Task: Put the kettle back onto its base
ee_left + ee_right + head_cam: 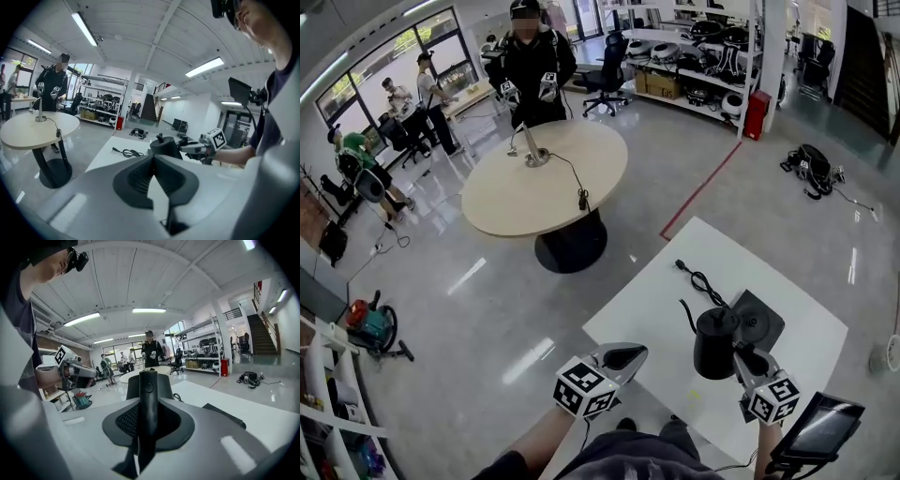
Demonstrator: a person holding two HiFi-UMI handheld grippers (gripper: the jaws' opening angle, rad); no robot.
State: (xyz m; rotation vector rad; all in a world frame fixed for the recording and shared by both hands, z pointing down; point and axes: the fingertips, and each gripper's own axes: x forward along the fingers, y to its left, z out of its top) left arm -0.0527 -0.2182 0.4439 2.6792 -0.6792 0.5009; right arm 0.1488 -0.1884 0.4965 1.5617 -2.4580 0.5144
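A black kettle (715,342) hangs over the white table (656,309), just left of its dark square base (761,319). My right gripper (748,360) is shut on the kettle's handle (147,404), which stands upright between the pads, with the kettle body (165,384) just beyond. The base (225,416) lies flat to the right. The base's black cord (698,281) trails across the table. My left gripper (623,356) hovers at the table's near left edge, shut with nothing in it. From it I see the kettle (164,146) and the right gripper (194,147).
A black tablet-like device (820,427) sits near my right forearm. Beyond the white table stands a round beige table (546,178) with a small stand and cable, and a person (534,61) holding two grippers is behind it. Shelves line the far wall.
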